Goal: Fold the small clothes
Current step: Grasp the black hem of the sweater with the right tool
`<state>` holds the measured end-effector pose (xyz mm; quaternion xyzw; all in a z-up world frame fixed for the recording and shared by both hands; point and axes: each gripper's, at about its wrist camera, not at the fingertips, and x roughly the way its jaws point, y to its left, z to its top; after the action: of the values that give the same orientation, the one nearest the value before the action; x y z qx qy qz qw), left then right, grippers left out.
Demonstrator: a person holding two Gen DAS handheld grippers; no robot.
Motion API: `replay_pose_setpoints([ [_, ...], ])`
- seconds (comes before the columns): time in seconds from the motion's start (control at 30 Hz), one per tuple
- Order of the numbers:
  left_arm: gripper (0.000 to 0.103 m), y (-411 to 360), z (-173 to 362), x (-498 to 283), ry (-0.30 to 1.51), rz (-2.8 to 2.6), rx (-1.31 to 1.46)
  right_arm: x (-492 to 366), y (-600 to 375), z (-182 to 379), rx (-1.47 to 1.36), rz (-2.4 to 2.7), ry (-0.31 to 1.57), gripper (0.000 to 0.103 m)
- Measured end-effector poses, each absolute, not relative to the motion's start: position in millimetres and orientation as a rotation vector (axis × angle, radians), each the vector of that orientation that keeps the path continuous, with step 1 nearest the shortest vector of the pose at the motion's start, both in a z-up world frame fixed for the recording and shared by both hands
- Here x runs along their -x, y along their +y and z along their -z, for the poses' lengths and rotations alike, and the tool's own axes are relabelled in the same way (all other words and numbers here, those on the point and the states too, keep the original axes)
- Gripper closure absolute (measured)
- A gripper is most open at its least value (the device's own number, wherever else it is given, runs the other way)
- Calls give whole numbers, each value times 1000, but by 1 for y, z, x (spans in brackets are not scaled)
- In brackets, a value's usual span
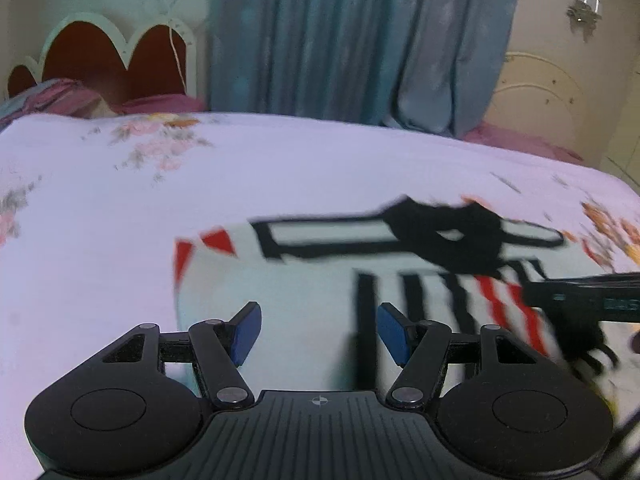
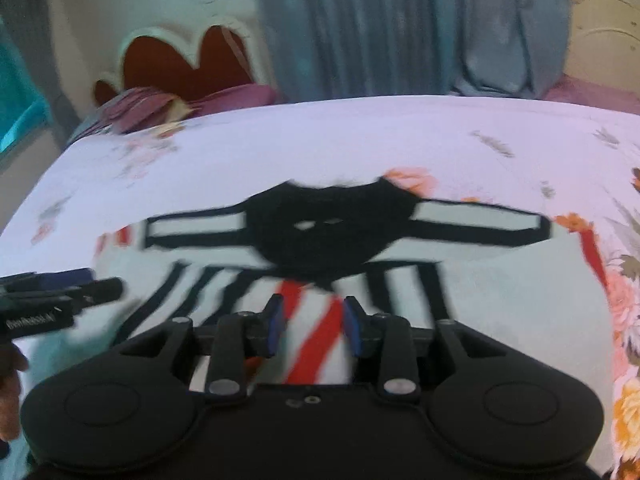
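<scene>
A small pale shirt (image 1: 304, 280) with a black collar patch, black stripes and red stripes lies spread flat on the bed; it also shows in the right wrist view (image 2: 500, 296). My left gripper (image 1: 318, 330) is open and empty, just above the shirt's left half. My right gripper (image 2: 314, 322) is open, its blue pads either side of a red stripe at the shirt's middle, with nothing clamped. The right gripper also shows at the right edge of the left wrist view (image 1: 580, 300). The left gripper shows at the left edge of the right wrist view (image 2: 60, 292).
The bed (image 1: 120, 220) has a white floral sheet. A red and white headboard (image 1: 116, 56) and pink pillows (image 1: 64, 98) are at the far left. Blue-grey curtains (image 1: 352, 36) hang behind the bed.
</scene>
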<state>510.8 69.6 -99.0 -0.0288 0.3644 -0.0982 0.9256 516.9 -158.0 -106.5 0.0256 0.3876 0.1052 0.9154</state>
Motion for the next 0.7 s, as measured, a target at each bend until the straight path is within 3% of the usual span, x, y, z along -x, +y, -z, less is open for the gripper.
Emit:
replay_pose_setpoints([
  [0.23,39,51,127,-477,813,188,-1,-495,-136,131,8,-247,868,73],
  [0.37,39,55,125,-474,819,188,4,-488,-144,131,18,-190,845,81],
  [0.7,39,59,123,-468,821,186,-15,-470,-198,126,-6,-16,825,81],
])
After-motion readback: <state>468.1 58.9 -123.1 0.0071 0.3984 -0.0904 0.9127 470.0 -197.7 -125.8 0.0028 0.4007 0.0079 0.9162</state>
